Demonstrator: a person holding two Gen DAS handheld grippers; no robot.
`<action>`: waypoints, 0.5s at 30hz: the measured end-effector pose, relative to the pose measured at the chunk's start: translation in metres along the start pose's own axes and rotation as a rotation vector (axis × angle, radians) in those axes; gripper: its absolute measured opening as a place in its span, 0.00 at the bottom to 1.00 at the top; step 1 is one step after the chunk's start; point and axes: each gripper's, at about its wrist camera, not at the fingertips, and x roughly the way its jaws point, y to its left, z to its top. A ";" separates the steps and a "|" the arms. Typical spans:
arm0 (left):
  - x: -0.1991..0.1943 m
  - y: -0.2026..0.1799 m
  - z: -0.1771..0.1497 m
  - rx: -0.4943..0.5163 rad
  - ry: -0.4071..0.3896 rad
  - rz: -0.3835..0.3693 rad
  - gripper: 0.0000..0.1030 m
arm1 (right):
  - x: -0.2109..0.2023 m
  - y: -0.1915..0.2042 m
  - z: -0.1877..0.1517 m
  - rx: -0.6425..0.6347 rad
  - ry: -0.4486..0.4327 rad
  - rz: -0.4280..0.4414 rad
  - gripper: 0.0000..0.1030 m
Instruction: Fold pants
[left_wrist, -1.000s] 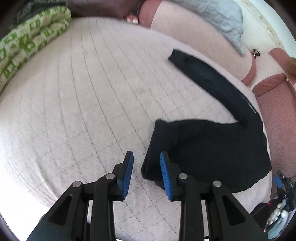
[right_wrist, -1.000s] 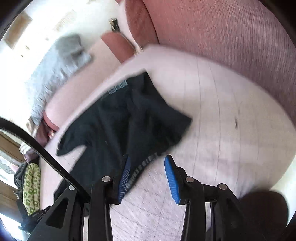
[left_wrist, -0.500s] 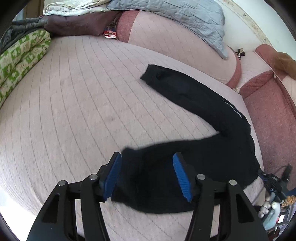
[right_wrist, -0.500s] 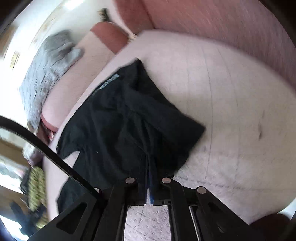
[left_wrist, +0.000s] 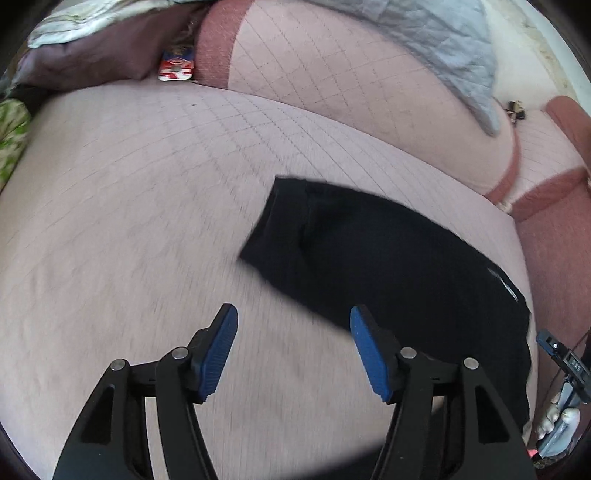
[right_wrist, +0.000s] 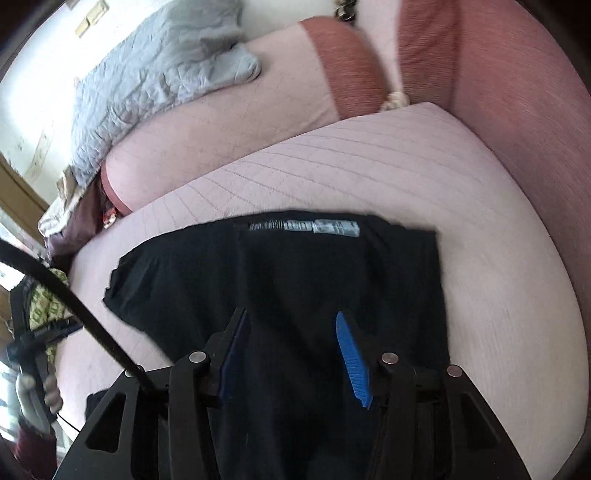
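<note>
Black knit pants (left_wrist: 388, 266) lay folded lengthwise on the pink quilted bed (left_wrist: 129, 221) — left tool (left_wrist: 293, 350) and right tool (right_wrist: 291, 354) had both just been opening, half-spread and empty — next probably calls for regripping leg ends to fold crosswise.

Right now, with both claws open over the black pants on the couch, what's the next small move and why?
Probably lower the left claw onto the cuff end of the black pants and pinch it. Both claws have just been opening and grip nothing, the right claw open over the cloth. The legs now seem stacked lengthwise on the quilted cushion, so a crosswise fold looks next.
</note>
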 end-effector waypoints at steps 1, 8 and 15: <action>0.010 -0.001 0.010 0.005 -0.002 0.005 0.61 | 0.010 0.001 0.010 -0.013 0.007 -0.002 0.53; 0.061 0.000 0.067 0.040 -0.001 -0.060 0.61 | 0.074 -0.002 0.072 -0.105 0.077 -0.015 0.60; 0.090 -0.008 0.085 0.087 0.049 -0.152 0.91 | 0.125 0.000 0.093 -0.151 0.168 0.008 0.62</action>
